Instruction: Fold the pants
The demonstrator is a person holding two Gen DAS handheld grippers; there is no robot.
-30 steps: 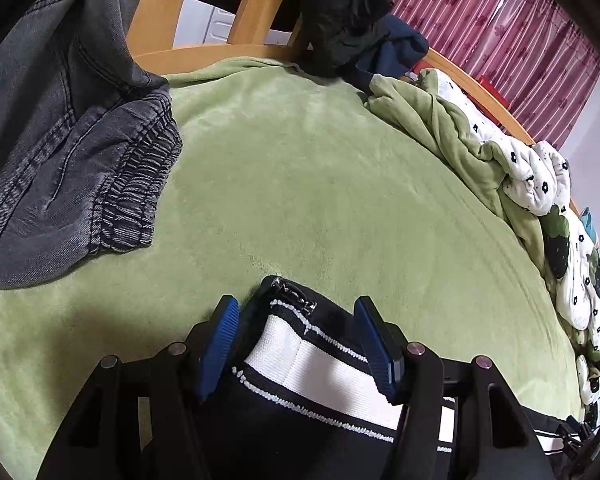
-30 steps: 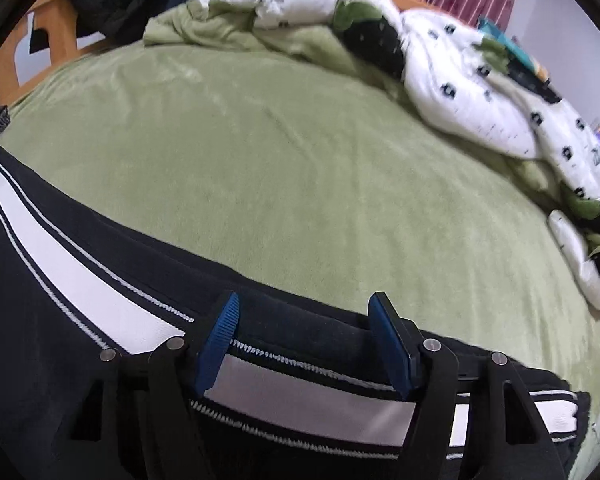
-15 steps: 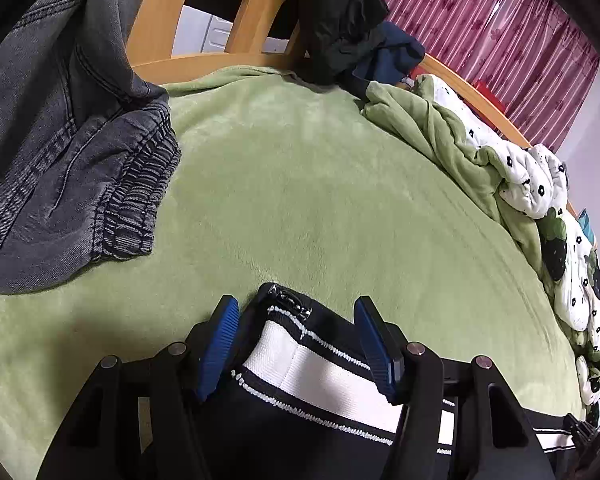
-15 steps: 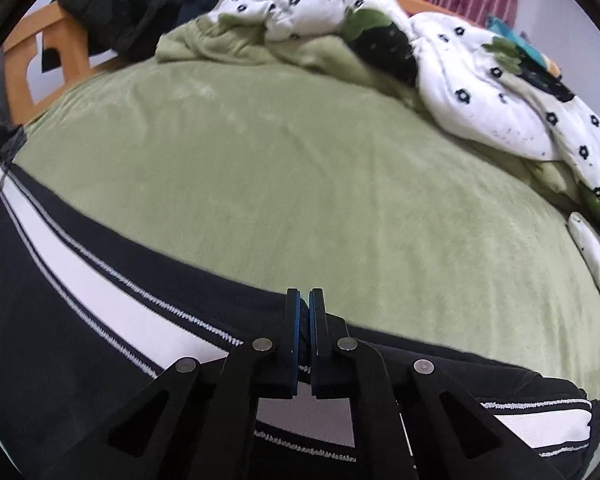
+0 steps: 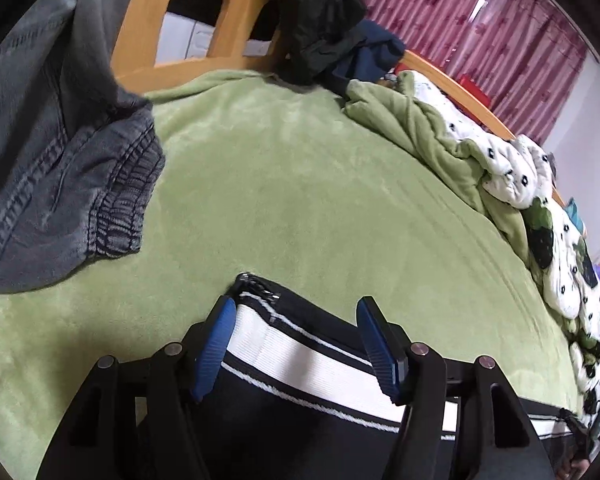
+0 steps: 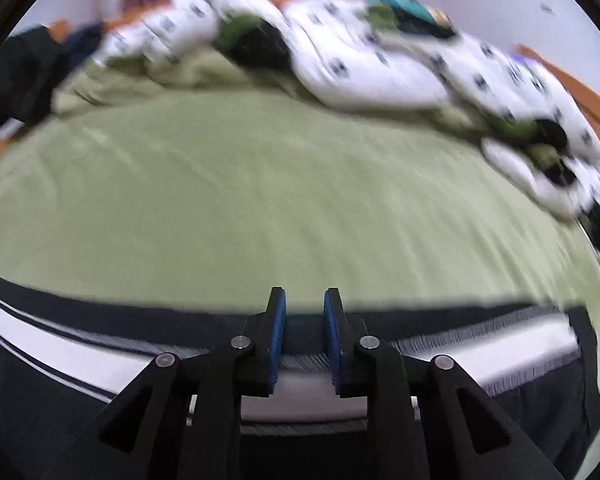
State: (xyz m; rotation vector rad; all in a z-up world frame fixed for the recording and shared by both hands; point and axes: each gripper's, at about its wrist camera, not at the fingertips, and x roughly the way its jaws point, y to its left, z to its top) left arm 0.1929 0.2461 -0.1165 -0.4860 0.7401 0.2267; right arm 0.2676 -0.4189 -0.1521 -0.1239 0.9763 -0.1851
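Black pants with a white side stripe (image 5: pixel 312 364) lie flat on the green bed cover (image 5: pixel 300 184). Their left end sits between the blue pads of my left gripper (image 5: pixel 296 336); its jaws stand wide, are opening a little, and do not press on the cloth. In the blurred right wrist view the striped pants (image 6: pixel 480 344) run across the bottom. My right gripper (image 6: pixel 304 320) hangs over their far edge. Its jaws are opening, with a narrow gap and dark cloth showing between the pads.
Grey jeans (image 5: pixel 60 168) lie at the left of the bed. Dark clothes (image 5: pixel 324 24) hang on the wooden bed frame (image 5: pixel 228 12). A bunched white and green quilt (image 6: pixel 360 68) runs along the far side. Pink curtains (image 5: pixel 480 12) hang behind.
The right gripper shut fully on the pants' edge, then its jaws parted slightly; it rolled and shifted sideways. The left gripper stayed over the pants' end.
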